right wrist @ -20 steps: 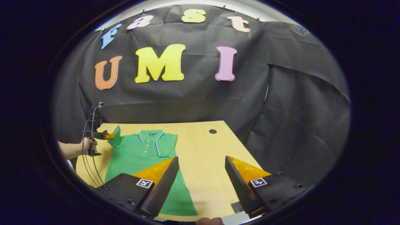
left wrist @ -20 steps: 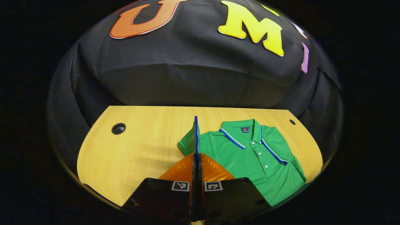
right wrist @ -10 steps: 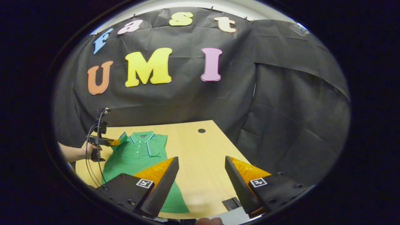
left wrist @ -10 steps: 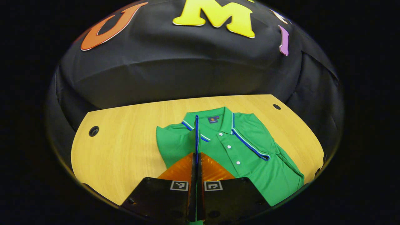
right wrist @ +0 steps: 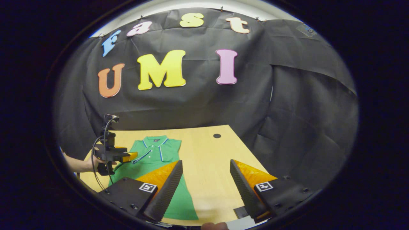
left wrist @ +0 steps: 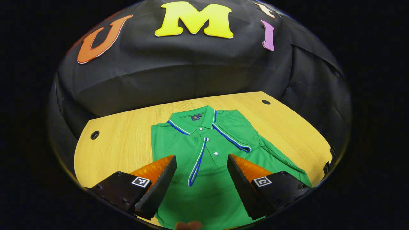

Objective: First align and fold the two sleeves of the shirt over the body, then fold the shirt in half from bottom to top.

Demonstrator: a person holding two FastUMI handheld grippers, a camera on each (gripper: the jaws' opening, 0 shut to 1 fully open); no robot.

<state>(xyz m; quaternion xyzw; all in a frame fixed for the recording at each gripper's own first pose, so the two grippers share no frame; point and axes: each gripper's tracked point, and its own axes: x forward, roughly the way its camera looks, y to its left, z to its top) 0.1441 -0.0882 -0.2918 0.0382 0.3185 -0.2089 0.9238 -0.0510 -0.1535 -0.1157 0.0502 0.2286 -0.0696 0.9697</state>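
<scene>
Left gripper [left wrist: 201, 175], bottom of left gripper view: two wedge-shaped fingers with ribbed inner faces, each backed by a translucent ridged triangular panel. Black plates sit behind them at lower left and lower right, one square black-and-white fiducial tag [left wrist: 141, 181] per plate, round screw heads along the plate edges.

Right gripper [right wrist: 206, 179], bottom of right gripper view: same build, ribbed wedges, black plates, one tag [right wrist: 147, 187] each, screws visible.

Left edge of right gripper view: left gripper seen from the side [right wrist: 130, 157], dark handle, small camera module on a black mast on top, black cables looping down. Bare forearm and hand [right wrist: 88, 163] on the handle, no sleeve visible.
</scene>
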